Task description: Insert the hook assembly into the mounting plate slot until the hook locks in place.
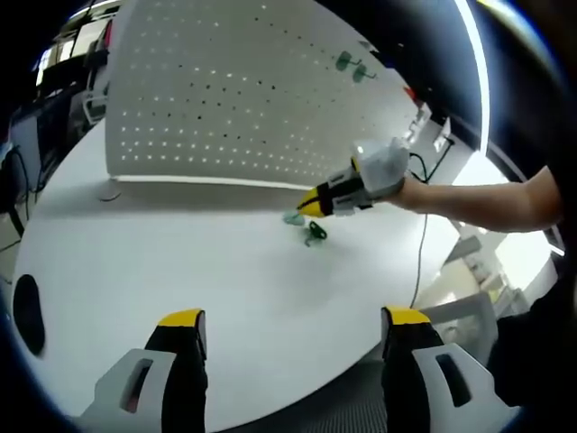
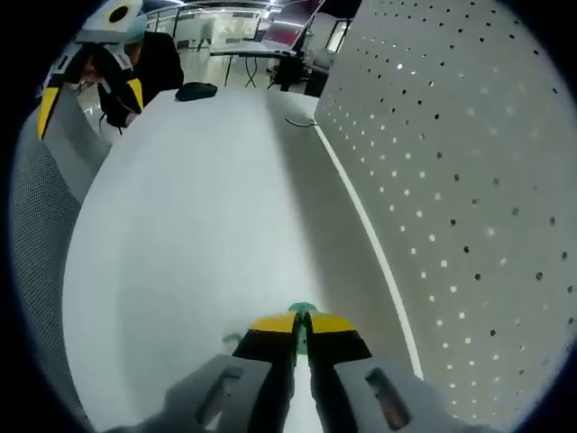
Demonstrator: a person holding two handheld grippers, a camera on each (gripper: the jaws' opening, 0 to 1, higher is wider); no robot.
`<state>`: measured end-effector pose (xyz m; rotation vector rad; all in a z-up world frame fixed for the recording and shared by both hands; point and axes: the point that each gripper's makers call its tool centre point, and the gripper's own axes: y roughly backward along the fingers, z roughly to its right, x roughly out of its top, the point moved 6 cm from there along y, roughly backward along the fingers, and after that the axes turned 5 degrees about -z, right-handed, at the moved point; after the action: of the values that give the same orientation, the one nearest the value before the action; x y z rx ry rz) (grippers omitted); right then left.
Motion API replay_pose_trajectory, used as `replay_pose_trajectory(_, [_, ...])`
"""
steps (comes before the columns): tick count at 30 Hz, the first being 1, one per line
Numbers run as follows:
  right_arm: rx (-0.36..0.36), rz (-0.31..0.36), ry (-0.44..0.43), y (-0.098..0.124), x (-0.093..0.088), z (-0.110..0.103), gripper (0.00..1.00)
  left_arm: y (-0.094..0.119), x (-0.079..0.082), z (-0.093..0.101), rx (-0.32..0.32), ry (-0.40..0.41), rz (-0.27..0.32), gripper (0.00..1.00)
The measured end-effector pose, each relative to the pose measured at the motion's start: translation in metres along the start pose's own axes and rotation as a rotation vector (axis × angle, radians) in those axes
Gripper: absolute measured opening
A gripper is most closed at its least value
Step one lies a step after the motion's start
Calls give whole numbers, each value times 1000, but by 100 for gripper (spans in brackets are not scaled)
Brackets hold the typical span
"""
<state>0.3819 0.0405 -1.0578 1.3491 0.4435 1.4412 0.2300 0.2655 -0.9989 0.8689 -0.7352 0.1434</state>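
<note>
Right gripper [image 2: 301, 327] clamped on what looks like a green hook [image 2: 302, 309], low on the table [image 1: 180, 262] beside the pegboard [image 1: 234, 99], left gripper [image 1: 293, 329] gaping idle; could twist loose if gripped too near its tip.

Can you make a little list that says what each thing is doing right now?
left gripper: jaws open, holding nothing, above the white table
right gripper: jaws shut on a green hook
second green hook: lying on the table, near the right gripper
pegboard: white, standing upright on the table
hooks on pegboard: two green ones, already hung
</note>
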Motion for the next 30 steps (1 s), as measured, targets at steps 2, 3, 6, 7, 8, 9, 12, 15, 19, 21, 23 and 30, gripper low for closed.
replay_pose_trajectory(2, [-1,0,-12,0,0,-1,0,0,1,0,0,1,4,81])
replay_pose_trajectory(3, [-4,0,-23,0,1,-1,0,0,1,0,0,3,7,81])
replay_pose_trajectory(6, [-26,12,-71,4,3,1,0,1,2,1,1,0,10,81])
replay_pose_trajectory(7, [-37,23,-99,7,5,3,0,1,2,1,2,-1,10,81])
replay_pose_trajectory(8, [-45,31,-120,10,6,4,0,1,3,0,3,-3,13,81])
replay_pose_trajectory(9, [-64,48,-150,13,9,6,0,2,4,1,3,-5,14,81])
replay_pose_trajectory(12, [-106,156,-301,31,20,13,0,2,4,0,19,-34,4,81])
replay_pose_trajectory(15, [-144,196,-344,45,23,17,0,3,5,1,14,-37,4,82])
replay_pose_trajectory(19, [-169,286,-466,67,33,20,0,4,8,4,24,-50,14,82])
replay_pose_trajectory(21, [-187,325,-495,81,39,21,0,5,9,5,27,-61,10,82])
replay_pose_trajectory(23, [-192,370,-530,93,45,19,0,5,11,6,29,-68,9,82])
replay_pose_trajectory(30, [-171,486,-678,126,58,-7,0,8,25,11,10,-90,40,82])
